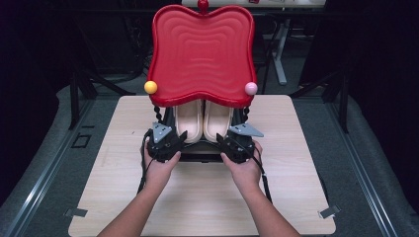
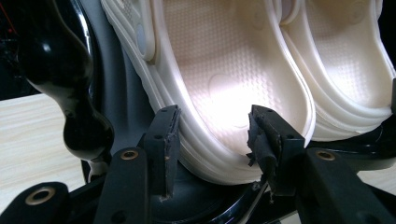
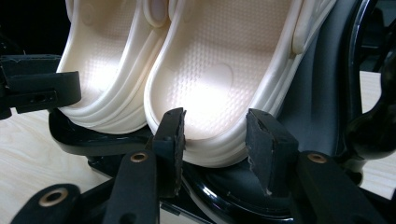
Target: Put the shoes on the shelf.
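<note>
Shoes sit at the centre of the scene: a pair of cream, moulded rubber clogs (image 1: 203, 121) lies side by side on the lower black shelf (image 1: 200, 157) of a small rack standing on the light wooden table (image 1: 118, 197), heels toward the near edge. Above them spreads a glossy red plastic tray with a wavy outline and rippled surface (image 1: 201, 52), tipped toward the camera, carrying a yellow ball (image 1: 150, 87) at its near left corner and a pink ball (image 1: 251, 88) at its near right.

The left gripper (image 1: 174, 143), held in the left hand (image 1: 157, 165), is at the heel of the left clog (image 2: 224, 98); its jaws stand wide, one on either side of the heel rim, the right-hand pad seemingly touching the inner wall, though the glare makes contact hard to judge. A turned black post (image 2: 70, 93) of the rack rises just left of it.

The right gripper (image 1: 225, 144), in the right hand (image 1: 244, 170), is at the heel of the right clog (image 3: 224, 74), jaws likewise spread and straddling the rim without clamping.
</note>
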A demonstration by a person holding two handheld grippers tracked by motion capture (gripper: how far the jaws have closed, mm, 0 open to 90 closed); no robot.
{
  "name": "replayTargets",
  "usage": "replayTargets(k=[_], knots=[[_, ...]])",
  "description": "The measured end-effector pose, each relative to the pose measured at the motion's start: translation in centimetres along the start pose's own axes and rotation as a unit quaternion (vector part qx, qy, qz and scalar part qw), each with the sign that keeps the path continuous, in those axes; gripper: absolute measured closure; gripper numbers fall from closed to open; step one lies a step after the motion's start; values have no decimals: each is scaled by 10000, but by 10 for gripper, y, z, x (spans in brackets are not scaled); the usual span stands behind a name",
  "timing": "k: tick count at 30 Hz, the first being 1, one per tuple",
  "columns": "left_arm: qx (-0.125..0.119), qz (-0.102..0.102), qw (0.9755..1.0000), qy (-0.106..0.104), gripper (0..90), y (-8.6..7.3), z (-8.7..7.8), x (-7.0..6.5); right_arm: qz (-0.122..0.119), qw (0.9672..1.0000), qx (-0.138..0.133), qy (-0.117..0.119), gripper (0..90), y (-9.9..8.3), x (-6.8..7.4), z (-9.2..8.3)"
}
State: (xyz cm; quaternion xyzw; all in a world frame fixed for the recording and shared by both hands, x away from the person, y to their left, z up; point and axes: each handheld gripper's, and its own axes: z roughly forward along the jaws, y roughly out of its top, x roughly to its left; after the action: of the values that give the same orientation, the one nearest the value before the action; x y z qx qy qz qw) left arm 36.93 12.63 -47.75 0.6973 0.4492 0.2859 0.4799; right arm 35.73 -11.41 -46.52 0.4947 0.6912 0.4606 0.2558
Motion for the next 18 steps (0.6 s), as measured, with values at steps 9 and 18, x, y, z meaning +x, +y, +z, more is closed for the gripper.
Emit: replayTargets(k=[9, 18], knots=[[-5, 5, 10000, -26, 539, -1, -1, 1, 181, 9997, -152, -32, 553, 1, 1, -1], [32, 80, 9999, -95, 548, 1, -1, 3, -58, 9998, -106, -188, 604, 1, -3, 5]])
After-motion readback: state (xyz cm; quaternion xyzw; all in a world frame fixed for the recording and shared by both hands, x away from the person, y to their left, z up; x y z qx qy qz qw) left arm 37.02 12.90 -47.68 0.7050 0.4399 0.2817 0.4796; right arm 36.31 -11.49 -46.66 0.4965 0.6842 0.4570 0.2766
